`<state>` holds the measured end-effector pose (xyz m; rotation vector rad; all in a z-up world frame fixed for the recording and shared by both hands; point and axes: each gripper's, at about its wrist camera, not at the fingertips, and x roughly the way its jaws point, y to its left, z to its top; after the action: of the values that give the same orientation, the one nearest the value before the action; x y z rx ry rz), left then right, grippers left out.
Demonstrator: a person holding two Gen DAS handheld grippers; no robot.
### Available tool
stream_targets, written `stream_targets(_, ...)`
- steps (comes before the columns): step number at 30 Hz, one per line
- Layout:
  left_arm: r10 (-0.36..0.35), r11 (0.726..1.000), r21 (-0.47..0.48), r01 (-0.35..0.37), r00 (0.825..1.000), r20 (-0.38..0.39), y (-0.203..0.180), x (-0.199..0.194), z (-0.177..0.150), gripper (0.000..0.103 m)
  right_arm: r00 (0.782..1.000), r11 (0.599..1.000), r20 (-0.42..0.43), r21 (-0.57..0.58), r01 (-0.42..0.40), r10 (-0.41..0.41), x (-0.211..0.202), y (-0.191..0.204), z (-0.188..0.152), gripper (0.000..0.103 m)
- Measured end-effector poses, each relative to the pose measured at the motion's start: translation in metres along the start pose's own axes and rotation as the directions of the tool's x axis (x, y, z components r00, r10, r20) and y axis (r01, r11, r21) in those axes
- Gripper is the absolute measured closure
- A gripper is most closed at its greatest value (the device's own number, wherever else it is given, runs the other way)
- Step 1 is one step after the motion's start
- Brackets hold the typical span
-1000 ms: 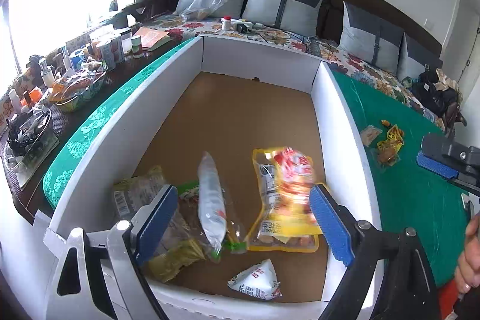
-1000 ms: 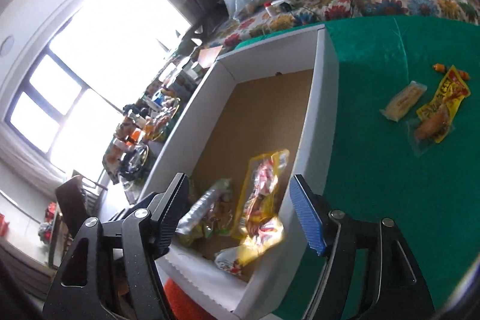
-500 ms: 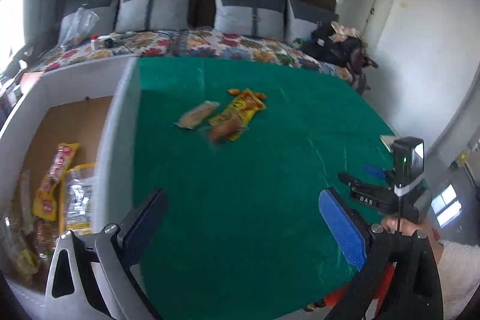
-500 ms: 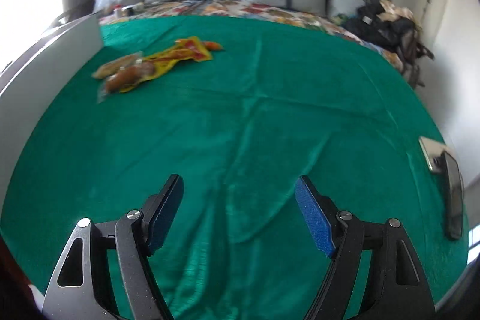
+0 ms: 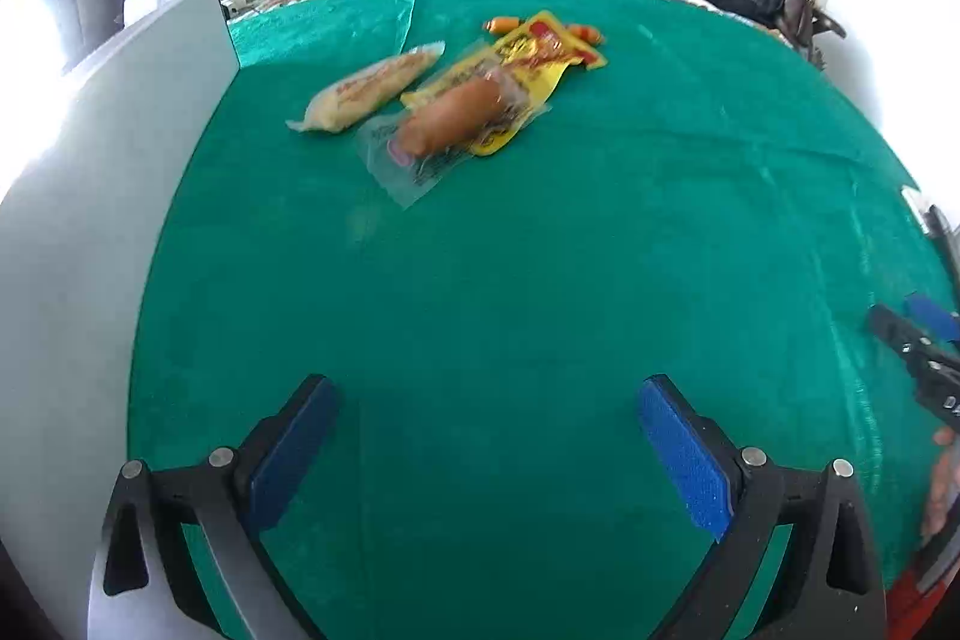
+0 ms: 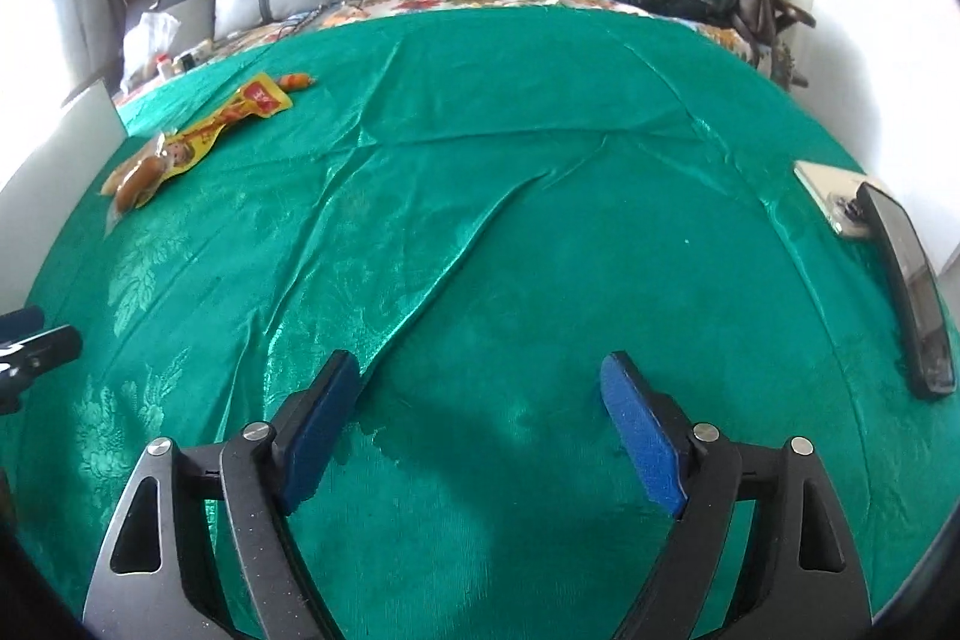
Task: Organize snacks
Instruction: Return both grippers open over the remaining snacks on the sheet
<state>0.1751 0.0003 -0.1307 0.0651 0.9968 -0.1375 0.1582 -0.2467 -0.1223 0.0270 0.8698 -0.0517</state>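
My left gripper (image 5: 483, 451) hangs wide open over the green bedspread (image 5: 540, 280), nothing between its blue pads (image 5: 684, 460). Ahead lie a pale wrapped bun (image 5: 369, 91), a clear-wrapped sausage bread (image 5: 450, 124) overlapping a yellow snack pouch (image 5: 528, 58), and small orange sausages (image 5: 501, 24) beyond. The white box wall (image 5: 96, 196) stands at left.

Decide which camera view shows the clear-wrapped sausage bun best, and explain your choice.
The left wrist view: the clear-wrapped sausage bun lies near the frame's middle, its wrapper overlapping the yellow snack packet. The right wrist view shows the same bun small and distorted at the far left edge.
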Motion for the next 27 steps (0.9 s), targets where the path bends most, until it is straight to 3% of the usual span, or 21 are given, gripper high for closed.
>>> stream_targets(2, -0.005, 1.0, 0.003, 0.005, 1.0, 0.031, 0.0018, 0.0005, -0.0046, 0.001, 1.0, 1.0, -0.004, -0.012, 0.01, -0.01, 0.0024, 0.0008, -0.0015, 0.013)
stream_targets(27, 0.002, 1.0, 0.001, -0.002, 0.999, 0.039, 0.0009, -0.0002, -0.0058, 0.0, 1.0, 1.0, -0.005, -0.012, 0.013, -0.013, 0.0044, -0.0001, -0.0031, 0.013)
